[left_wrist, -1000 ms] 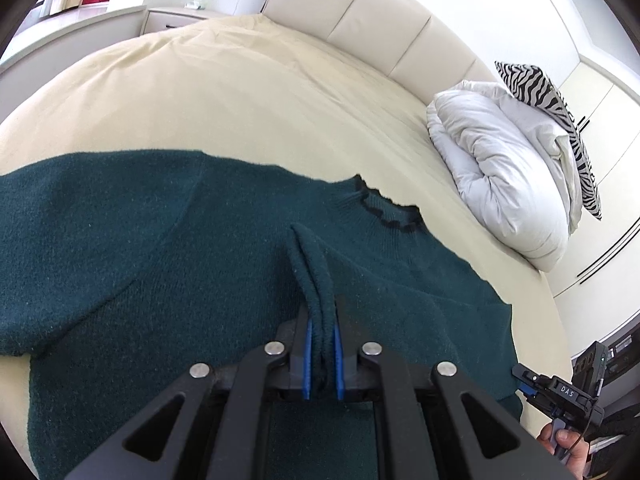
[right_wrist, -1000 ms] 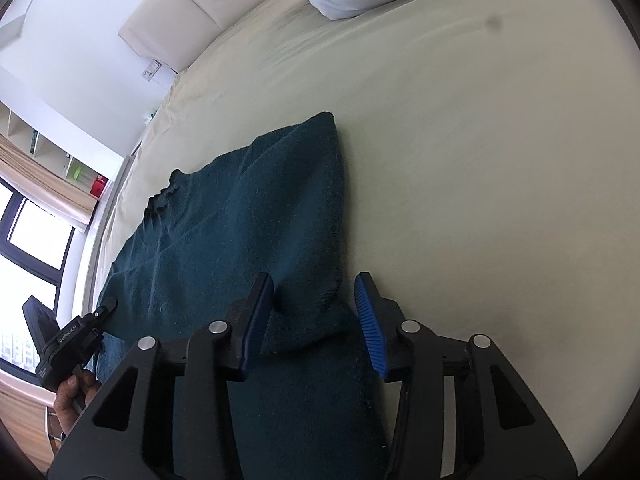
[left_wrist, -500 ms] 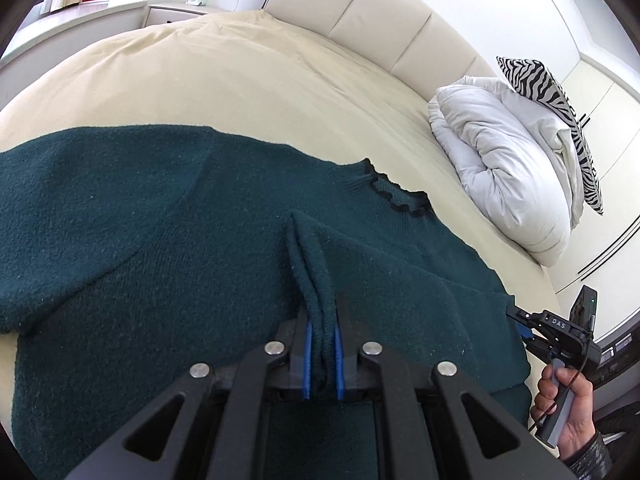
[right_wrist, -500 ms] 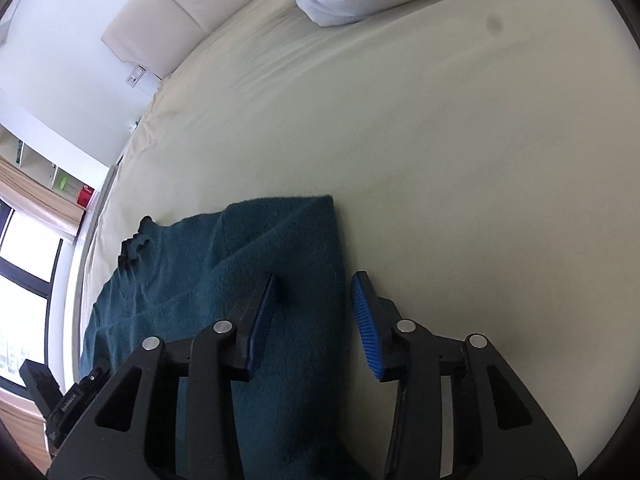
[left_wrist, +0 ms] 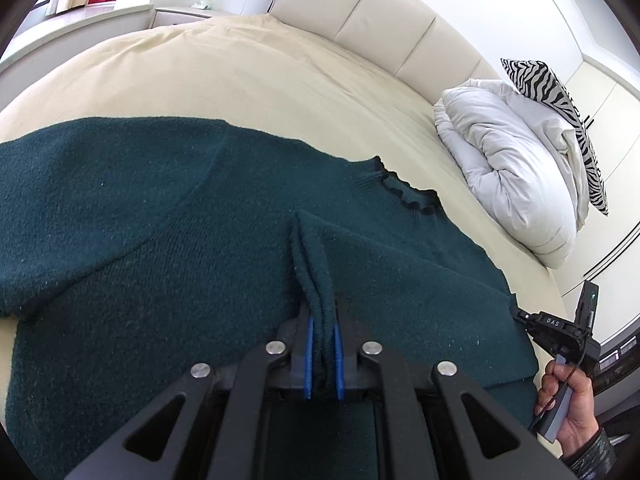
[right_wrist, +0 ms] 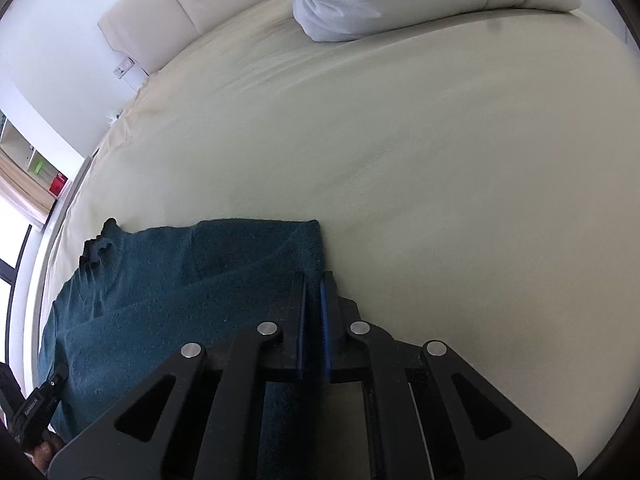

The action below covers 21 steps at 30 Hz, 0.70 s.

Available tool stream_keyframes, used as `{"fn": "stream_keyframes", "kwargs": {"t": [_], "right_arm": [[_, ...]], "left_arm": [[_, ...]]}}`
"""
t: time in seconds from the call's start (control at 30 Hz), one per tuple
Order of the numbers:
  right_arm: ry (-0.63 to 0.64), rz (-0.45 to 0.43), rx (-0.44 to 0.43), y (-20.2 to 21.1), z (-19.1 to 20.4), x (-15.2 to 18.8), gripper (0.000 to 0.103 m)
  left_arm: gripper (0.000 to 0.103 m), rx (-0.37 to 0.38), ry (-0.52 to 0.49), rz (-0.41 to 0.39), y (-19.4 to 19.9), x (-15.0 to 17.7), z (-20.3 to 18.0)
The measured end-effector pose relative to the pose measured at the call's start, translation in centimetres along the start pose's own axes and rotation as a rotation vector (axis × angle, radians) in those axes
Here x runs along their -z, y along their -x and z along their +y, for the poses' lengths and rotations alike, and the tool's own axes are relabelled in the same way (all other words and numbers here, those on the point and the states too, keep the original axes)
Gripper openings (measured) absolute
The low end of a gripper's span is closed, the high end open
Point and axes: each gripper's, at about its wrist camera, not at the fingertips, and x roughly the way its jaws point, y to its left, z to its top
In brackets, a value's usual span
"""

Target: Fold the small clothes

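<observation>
On the cream bed sheet [left_wrist: 240,80] a dark green knitted sweater [left_wrist: 140,240] is laid out flat, its frilled collar [left_wrist: 408,196] turned toward the padded headboard [left_wrist: 360,20] and one sleeve spread wide to the left of the left wrist view. A raised ridge of the knit is pinched between the blue pads [left_wrist: 309,356] of the left gripper [left_wrist: 322,356], whose fingers are pressed together on the doubled fabric; the ridge is held up from the body of the garment, presumably so that this part can be carried over as a fold.

At the garment's other side, the edge of the sweater [right_wrist: 180,280] is clamped by the right gripper [right_wrist: 313,320], its fingers brought close with a thin strip of knit between them, just beside the bare sheet [right_wrist: 440,160]. A straight folded edge is seen ahead of these fingers, which suggests that the side is gripped there to keep the fold line taut. The same gripper is seen from the left wrist view, held by a hand [left_wrist: 568,412] at the garment's right border.

With two holds taken on the cloth, a lift and fold-over is judged to be the step in hand. A white duvet [left_wrist: 520,168] and a zebra-striped pillow [left_wrist: 560,92] are bundled well apart from the sweater, so the working area is left free.
</observation>
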Motion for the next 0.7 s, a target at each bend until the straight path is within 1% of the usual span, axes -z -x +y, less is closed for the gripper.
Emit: {"fn": "stream_keyframes", "kwargs": {"t": [0.07, 0.13, 0.2, 0.23, 0.3, 0.37, 0.43, 0.5, 0.57, 0.63, 0.67, 0.7], "right_arm": [[0.018, -0.006, 0.006, 0.3, 0.4, -0.1, 0.006], [0.004, 0.012, -0.044, 1.0, 0.1, -0.1, 0.01], [-0.017, -0.006, -0.063, 2.8, -0.4, 0.3, 0.011], [-0.01, -0.007, -0.055, 3.6, -0.6, 0.6, 0.012], [0.031, 0.012, -0.038, 4.9, -0.5, 1.8, 0.02], [0.055, 0.048, -0.03, 5.6, -0.1, 3.3, 0.025], [0.075, 0.088, -0.041, 5.4, 0.4, 4.3, 0.026], [0.108, 0.116, -0.017, 4.9, 1.0, 5.2, 0.034], [0.146, 0.115, 0.001, 4.6, 1.5, 5.8, 0.039], [0.162, 0.109, 0.017, 4.6, 1.7, 6.1, 0.039], [0.169, 0.112, 0.023, 4.6, 1.7, 6.1, 0.034], [0.178, 0.111, 0.02, 4.7, 1.7, 6.2, 0.015]], "left_arm": [[0.009, 0.01, 0.009, 0.002, -0.1, 0.0, 0.2], [0.01, 0.013, 0.009, 0.003, -0.1, 0.1, 0.3], [0.011, 0.011, 0.01, 0.005, -0.2, 0.0, 0.3], [0.012, 0.013, 0.01, 0.005, -0.1, 0.1, 0.3], [0.012, 0.01, 0.009, 0.005, -0.2, 0.1, 0.3], [0.012, 0.008, 0.007, 0.008, -0.1, 0.0, 0.3], [0.012, 0.01, 0.007, 0.012, 0.0, 0.0, 0.3], [0.013, 0.012, 0.007, 0.017, 0.1, 0.1, 0.3], [0.013, 0.015, 0.006, 0.022, 0.1, 0.1, 0.4], [0.013, 0.016, 0.007, 0.023, 0.1, 0.1, 0.4], [0.013, 0.015, 0.006, 0.024, 0.1, 0.1, 0.4], [0.013, 0.014, 0.004, 0.024, 0.1, 0.1, 0.4]]}}
